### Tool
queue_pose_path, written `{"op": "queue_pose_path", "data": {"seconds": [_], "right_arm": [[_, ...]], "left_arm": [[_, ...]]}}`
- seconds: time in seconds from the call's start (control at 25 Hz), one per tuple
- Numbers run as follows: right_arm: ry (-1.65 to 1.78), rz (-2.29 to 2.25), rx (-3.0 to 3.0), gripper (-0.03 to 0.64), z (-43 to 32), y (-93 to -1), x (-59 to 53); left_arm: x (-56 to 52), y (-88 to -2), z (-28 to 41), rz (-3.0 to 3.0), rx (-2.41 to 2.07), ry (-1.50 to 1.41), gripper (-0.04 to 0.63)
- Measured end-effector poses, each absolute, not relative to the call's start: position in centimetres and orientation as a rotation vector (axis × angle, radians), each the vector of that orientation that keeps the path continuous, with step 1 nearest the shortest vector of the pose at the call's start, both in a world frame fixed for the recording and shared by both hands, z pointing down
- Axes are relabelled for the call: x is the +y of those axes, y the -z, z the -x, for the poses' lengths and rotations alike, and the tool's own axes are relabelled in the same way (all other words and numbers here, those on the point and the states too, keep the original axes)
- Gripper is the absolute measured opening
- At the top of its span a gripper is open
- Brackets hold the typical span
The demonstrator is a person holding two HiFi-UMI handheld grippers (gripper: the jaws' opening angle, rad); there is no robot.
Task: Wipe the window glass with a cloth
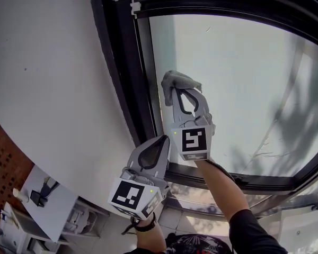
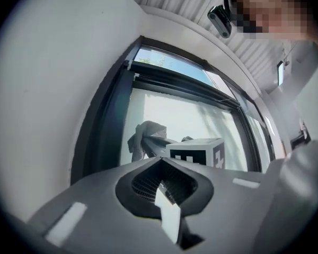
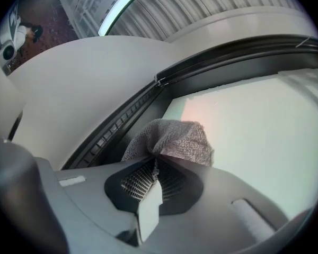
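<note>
A grey cloth point(image 1: 178, 81) is bunched against the window glass point(image 1: 244, 89), close to the pane's left edge. My right gripper point(image 1: 175, 92) is shut on it, pointing up the pane. In the right gripper view the cloth point(image 3: 172, 139) puffs out past the joined jaws of the right gripper point(image 3: 155, 160) and touches the glass point(image 3: 254, 136). My left gripper point(image 1: 164, 138) hangs lower, at the frame's bottom left corner, shut with nothing in it. In the left gripper view, the left gripper point(image 2: 159, 160) looks at the cloth point(image 2: 146, 136) and the right gripper's marker cube point(image 2: 196, 153).
A black window frame point(image 1: 124, 62) borders the glass on the left, top and bottom. A white wall point(image 1: 47, 78) lies left of it. A brick wall point(image 1: 2, 163) and white furniture point(image 1: 47, 200) show far below at the lower left.
</note>
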State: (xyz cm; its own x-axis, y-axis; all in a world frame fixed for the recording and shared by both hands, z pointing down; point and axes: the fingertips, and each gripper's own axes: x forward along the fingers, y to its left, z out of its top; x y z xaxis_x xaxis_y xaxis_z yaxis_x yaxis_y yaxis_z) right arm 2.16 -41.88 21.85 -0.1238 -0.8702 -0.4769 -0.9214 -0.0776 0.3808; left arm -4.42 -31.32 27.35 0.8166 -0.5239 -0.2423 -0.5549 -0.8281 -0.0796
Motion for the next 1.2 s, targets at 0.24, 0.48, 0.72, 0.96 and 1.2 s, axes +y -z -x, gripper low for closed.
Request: {"op": "queue_pose_path", "data": {"seconds": [0.24,0.48,0.72,0.96,1.2], "right_arm": [[-0.939,2.114,1.932,0.015,-9.9,-21.7,-36.9],[-0.964,2.246,1.842,0.016,-15.3,-22.4,-33.7],[-0.951,2.327,1.751,0.017,-21.5,-22.3,-29.7],[-0.914,2.366,1.639,0.017,-27.1,-22.2,-25.6],[-0.884,2.419,1.555,0.017,-33.1,-22.7,-21.7]], "left_arm": [[-29.4,-28.1,1.6,2.777,0.939,-0.273,0.006],[-24.8,-25.2,-0.1,2.745,0.948,-0.308,0.006],[-23.4,-27.9,-4.7,2.863,0.686,-0.233,0.006],[-20.5,-29.1,-8.8,2.858,0.531,-0.215,0.006],[-19.7,-30.0,-10.5,2.953,0.564,-0.316,0.006]]}}
